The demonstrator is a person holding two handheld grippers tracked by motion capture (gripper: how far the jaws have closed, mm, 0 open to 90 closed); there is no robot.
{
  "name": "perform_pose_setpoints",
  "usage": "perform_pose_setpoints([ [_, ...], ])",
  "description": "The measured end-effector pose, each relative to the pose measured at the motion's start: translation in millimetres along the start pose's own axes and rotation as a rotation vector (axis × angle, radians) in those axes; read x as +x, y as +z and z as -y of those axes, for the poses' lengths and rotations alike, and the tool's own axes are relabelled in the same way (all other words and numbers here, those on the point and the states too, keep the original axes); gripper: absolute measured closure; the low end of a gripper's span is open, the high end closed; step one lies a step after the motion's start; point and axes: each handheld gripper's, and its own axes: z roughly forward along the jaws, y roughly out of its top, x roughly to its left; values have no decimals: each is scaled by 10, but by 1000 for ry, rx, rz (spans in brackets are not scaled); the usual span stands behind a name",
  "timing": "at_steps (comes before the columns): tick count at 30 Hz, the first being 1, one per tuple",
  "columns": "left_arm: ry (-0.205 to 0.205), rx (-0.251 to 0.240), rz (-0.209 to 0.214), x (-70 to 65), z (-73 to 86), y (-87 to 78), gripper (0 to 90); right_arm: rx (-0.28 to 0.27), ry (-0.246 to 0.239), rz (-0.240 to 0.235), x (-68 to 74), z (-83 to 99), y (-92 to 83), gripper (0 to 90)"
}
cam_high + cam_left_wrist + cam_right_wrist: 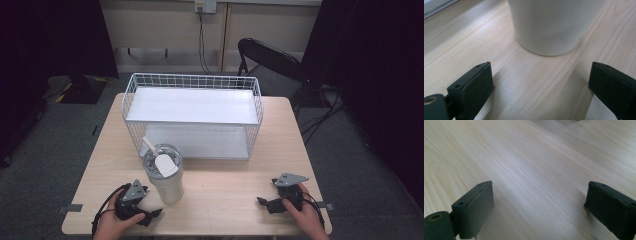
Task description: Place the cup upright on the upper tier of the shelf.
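Note:
A white tumbler (165, 181) with a clear lid, a white flap and a straw stands upright on the wooden table (225, 185), front left of centre. My left gripper (154, 215) rests low by the table's front edge, just left of the tumbler, jaws open. In the left gripper view the tumbler's base (551, 25) stands a short way ahead of the open gripper (541, 85), untouched. My right gripper (261, 202) lies at the front right, open, its jaws pointing left. Bare wood lies between the right gripper's (539, 205) jaws.
A white wire basket shelf (192, 112) with two solid levels stands across the back half of the table. A black folding chair (272, 62) sits behind the table at the right. Grey carpet surrounds the table.

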Motion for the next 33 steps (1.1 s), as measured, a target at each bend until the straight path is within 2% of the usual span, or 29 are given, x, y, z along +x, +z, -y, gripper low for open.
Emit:
perform_pose_setpoints([
  [6, 1, 3, 0, 1, -4, 4, 42, 0, -1, -1, -1, 0, 0, 76],
  [11, -20, -2, 17, 9, -20, 15, 31, 0, -1, 0, -1, 0, 0, 76],
  [15, -7, 12, 23, -3, -37, 9, 38, 0, -1, -1, -1, 0, 0, 76],
  [16, -7, 12, 23, -3, -37, 9, 66, 0, -1, -1, -1, 0, 0, 76],
  [17, 1, 6, 24, -3, -46, -2, 153, 0, -1, 0, -1, 0, 0, 76],
  [18, 1, 0, 26, -1, -53, -9, 153, 0, -1, 0, -1, 0, 0, 76],
  [19, -14, -4, 37, 8, -69, -19, 194, 0, -1, 0, -1, 0, 0, 76],
  [20, -20, -13, 43, 11, -74, -26, 194, 0, -1, 0, -1, 0, 0, 76],
  [21, -28, -32, 49, 16, -81, -39, 150, 0, -1, -1, -1, 0, 0, 76],
  [23, -43, -63, 61, 24, -93, -66, 181, 0, -1, -1, -1, 0, 0, 76],
  [24, -42, -67, 62, 26, -99, -76, 155, 0, -1, 0, -1, 0, 0, 76],
  [28, -40, -89, 70, 16, -134, -114, 159, 0, -1, 0, -1, 0, 0, 76],
  [30, -54, -115, 90, 10, -159, -132, 158, 0, 0, -1, -1, 0, 0, 76],
  [33, -41, -130, 80, 7, -194, -159, 158, 0, -1, 0, -1, 0, 0, 76],
])
